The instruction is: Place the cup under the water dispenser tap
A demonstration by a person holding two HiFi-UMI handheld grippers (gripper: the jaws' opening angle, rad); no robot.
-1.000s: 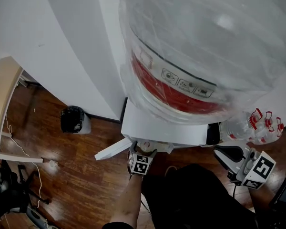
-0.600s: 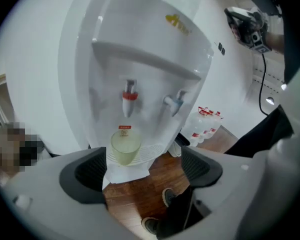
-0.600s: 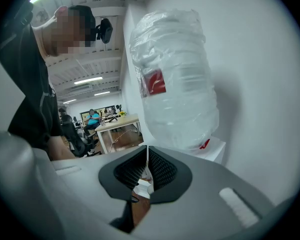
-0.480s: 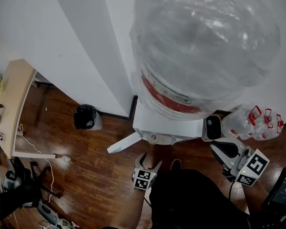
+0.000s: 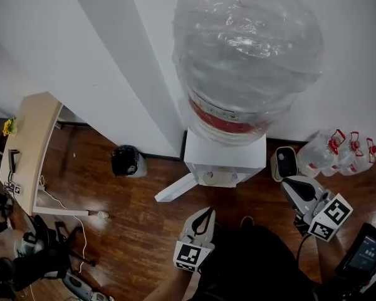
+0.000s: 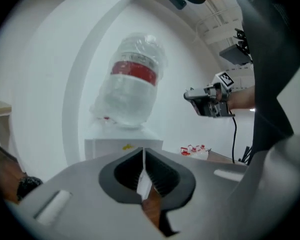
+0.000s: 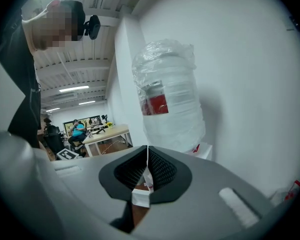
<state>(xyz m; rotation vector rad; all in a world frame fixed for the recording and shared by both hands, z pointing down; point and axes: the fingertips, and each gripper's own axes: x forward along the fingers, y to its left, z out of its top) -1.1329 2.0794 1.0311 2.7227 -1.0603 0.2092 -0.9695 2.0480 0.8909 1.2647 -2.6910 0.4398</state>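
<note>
Step judged: pull-back after placement, task prob. near done. A small pale round cup (image 5: 207, 178) is seen at the front recess of the white box-shaped water dispenser (image 5: 225, 158), below the big clear plastic-wrapped bottle w/ red label band (image 5: 247, 61). It is too small in the head view for the tap itself, or exact centring under it, to be made out. The white left gripper (image 5: 207, 213) is held well back from the dispenser over the dark wood floor (image 5: 131, 231), jaws pressed together w/ nothing between them, as confirmed in the left gripper view. The white right gripper (image 5: 288, 184) is held off to the dispenser's right, jaws also pressed together and empty. To do this step well, the cup should be left untouched, both grippers kept clear of the recess, and cup position under the tap checked before anything is pressed; a light cup could be tipped easily by a nudge. Vs. 1 s ago: the left gripper was right up at the dispenser front, was then drawn back w/ jaws spread, and is now further back and shut. The right gripper is little changed. The dispenser is now seen from further off, w/ the whole bottle in frame.
</note>
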